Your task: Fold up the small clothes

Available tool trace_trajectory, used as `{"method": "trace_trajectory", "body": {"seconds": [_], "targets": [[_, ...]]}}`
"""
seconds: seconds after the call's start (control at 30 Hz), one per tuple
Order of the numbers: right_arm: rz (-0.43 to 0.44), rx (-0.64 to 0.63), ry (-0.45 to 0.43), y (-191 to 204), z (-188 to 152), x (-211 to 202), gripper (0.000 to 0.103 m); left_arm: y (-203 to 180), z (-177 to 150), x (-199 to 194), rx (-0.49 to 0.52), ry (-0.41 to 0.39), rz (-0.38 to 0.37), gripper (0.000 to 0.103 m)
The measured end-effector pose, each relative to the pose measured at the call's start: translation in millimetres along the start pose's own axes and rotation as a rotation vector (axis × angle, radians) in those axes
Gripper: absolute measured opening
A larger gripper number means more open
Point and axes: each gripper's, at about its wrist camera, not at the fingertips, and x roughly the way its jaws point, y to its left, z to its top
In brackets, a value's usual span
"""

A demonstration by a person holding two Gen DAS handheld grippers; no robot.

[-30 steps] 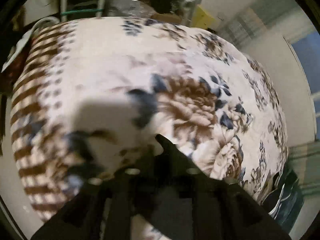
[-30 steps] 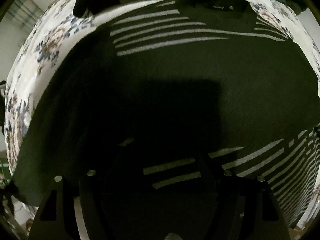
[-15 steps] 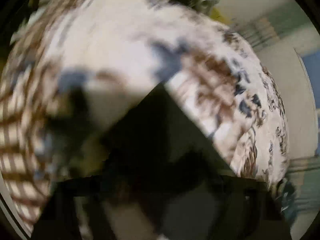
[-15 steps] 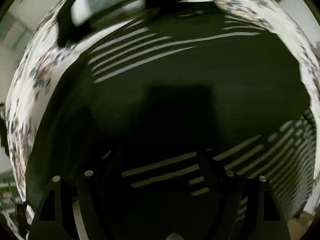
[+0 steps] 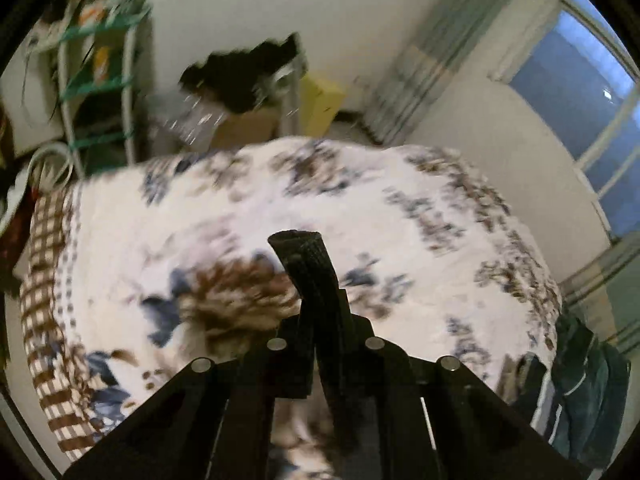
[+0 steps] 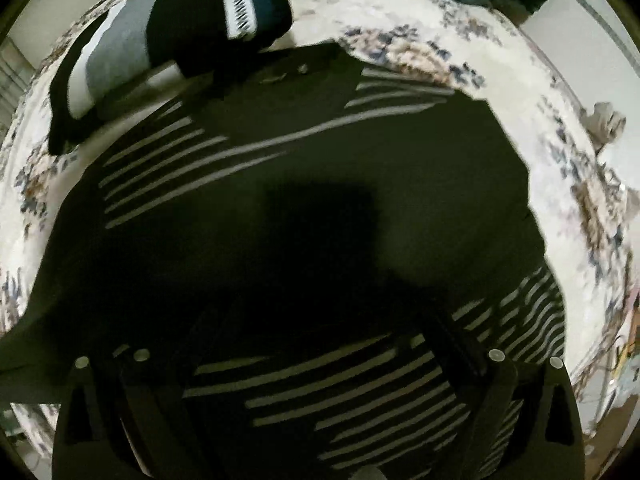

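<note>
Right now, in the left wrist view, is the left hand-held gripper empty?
No, the left hand-held gripper is shut on a strip of dark ribbed fabric that sticks up between its fingers above the floral blanket.

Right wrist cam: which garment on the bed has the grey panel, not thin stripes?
The folded garment at the far edge, black with a broad grey panel and white band. The dark striped garment under the right gripper has only thin pale stripes.

The left gripper (image 5: 316, 300) has its jaws closed on a strip of dark ribbed cloth (image 5: 306, 264), held above the floral bed cover (image 5: 400, 216). A green wire rack (image 5: 100, 80) stands behind the bed.
</note>
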Motion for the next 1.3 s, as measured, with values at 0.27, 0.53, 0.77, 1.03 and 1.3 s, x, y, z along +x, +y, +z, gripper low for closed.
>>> {"method": "trace_trajectory", "body": {"seconds": [0.27, 0.53, 0.77, 1.03, 1.3], "targets": [[0.311, 0.069, 0.106, -47, 40, 18, 0.102, -139, -30, -71, 0.205, -0.053, -0.13, 0.006], [0.374, 0.098, 0.085, -154, 74, 22, 0.102, -321, -248, -78, 0.506, 0.199, -0.346, 0.006], [0.287, 0.212, 0.1, -297, 90, 49, 0.102, -427, -475, -50, 0.648, 0.486, -0.461, 0.006], [0.304, 0.262, 0.217, -411, 98, 66, 0.102, -474, -625, -36, 0.905, 0.595, -0.289, 0.017], [0.52, 0.17, 0.271, -424, 119, 58, 0.046, -411, -604, -67, 0.961, 0.484, -0.136, 0.096]]}}
